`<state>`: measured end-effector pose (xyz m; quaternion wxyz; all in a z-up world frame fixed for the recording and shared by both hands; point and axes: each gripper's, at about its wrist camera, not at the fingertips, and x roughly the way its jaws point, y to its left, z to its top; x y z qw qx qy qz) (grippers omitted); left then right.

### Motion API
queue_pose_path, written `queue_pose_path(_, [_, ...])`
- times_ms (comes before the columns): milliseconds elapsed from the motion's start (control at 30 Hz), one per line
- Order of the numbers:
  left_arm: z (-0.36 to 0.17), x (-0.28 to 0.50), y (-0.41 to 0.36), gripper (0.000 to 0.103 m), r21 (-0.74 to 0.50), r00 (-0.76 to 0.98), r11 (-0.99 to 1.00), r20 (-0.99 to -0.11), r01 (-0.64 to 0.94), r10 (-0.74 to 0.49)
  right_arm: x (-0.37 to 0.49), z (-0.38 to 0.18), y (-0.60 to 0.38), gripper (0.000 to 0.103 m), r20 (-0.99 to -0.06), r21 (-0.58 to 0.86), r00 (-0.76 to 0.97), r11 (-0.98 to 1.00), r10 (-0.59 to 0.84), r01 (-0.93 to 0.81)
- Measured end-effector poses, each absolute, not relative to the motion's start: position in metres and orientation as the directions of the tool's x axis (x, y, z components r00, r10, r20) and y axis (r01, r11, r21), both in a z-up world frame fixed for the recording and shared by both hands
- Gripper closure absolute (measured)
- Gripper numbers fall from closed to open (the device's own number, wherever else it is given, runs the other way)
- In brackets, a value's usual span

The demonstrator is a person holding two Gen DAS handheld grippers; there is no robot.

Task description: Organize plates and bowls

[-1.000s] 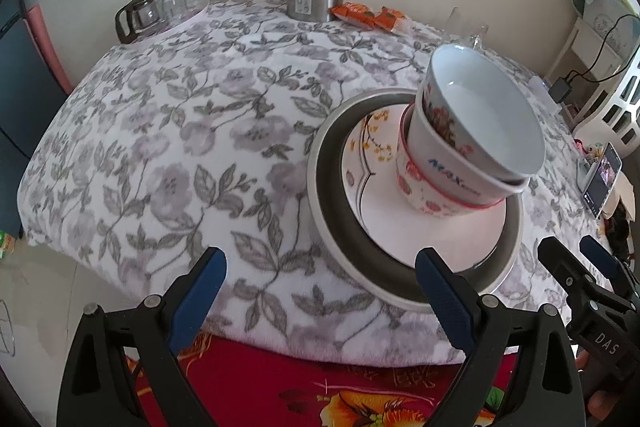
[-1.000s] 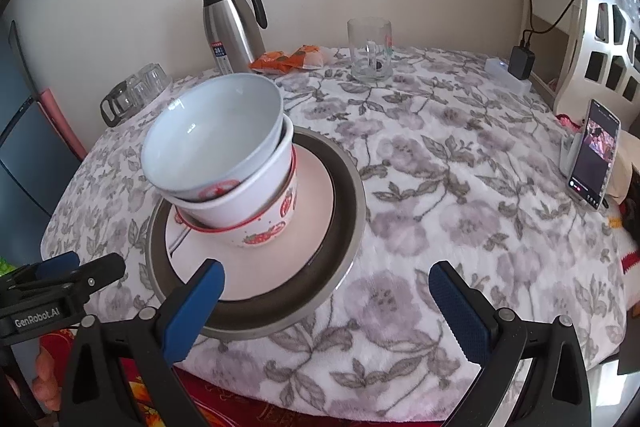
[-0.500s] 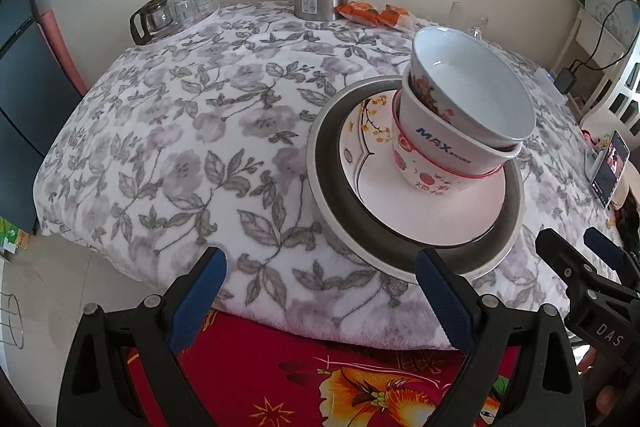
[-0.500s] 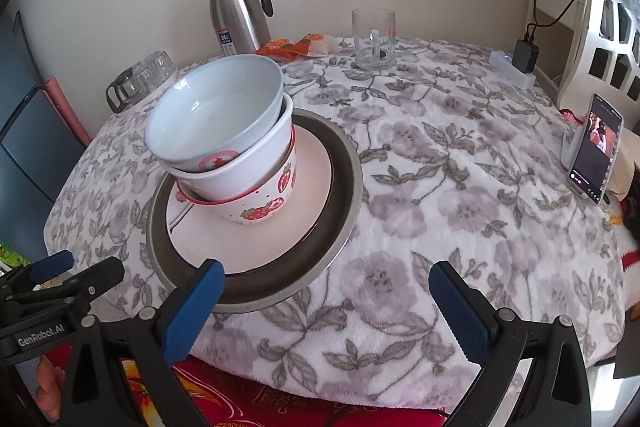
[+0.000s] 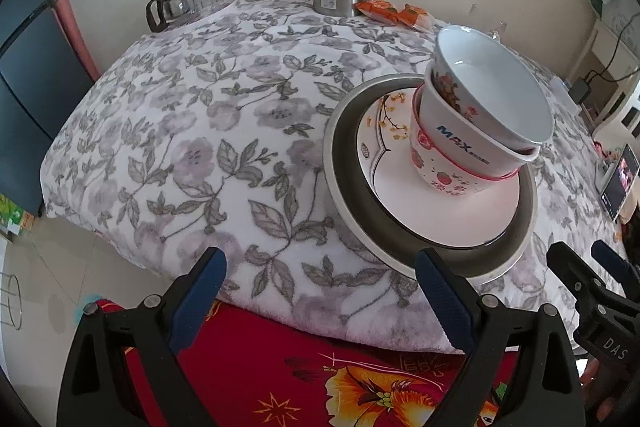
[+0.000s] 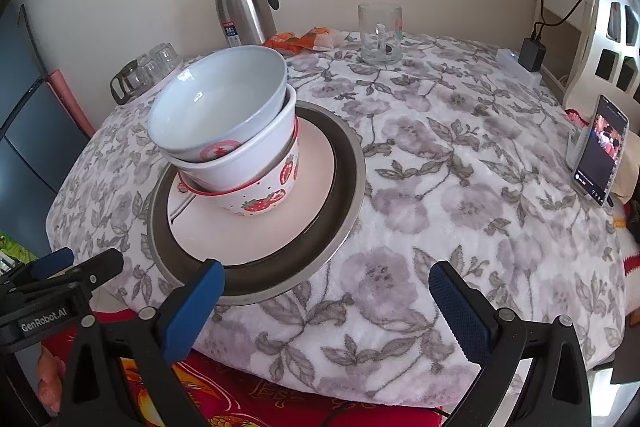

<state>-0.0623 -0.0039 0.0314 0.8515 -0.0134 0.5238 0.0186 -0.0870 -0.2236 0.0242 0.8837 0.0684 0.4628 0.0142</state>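
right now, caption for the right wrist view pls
Open right gripper hovers before three nested bowls stacked on plates atop a floral tablecloth.

Your strawberry-print bowl [image 6: 264, 193] has a red rim; the plate [image 6: 308, 187] beneath is pale pink; the bench cloth [image 6: 460, 195] shows grey-lilac flowers on white.

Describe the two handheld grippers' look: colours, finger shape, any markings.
Both match: the left gripper and right gripper have matte black plastic bodies, two splayed triangular fingers with silver pivot screws and textured blue pads. White "GenRobot.AI" lettering shows on the left one's side, "DAS" on the right's. No cables visible; bare fingertips peek at frame edges.
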Motion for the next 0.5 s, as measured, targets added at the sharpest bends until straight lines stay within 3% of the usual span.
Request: queue_pose_path(500, [0.0285, -0.0616, -0.0061, 0.007, 0.035, 0.443, 0.998, -0.895, -0.044, 0.052, -0.0860, 0.0220, -0.2270, 0.000, -0.822, 0.138, 0.563, 0.989, 0.084, 0.055])
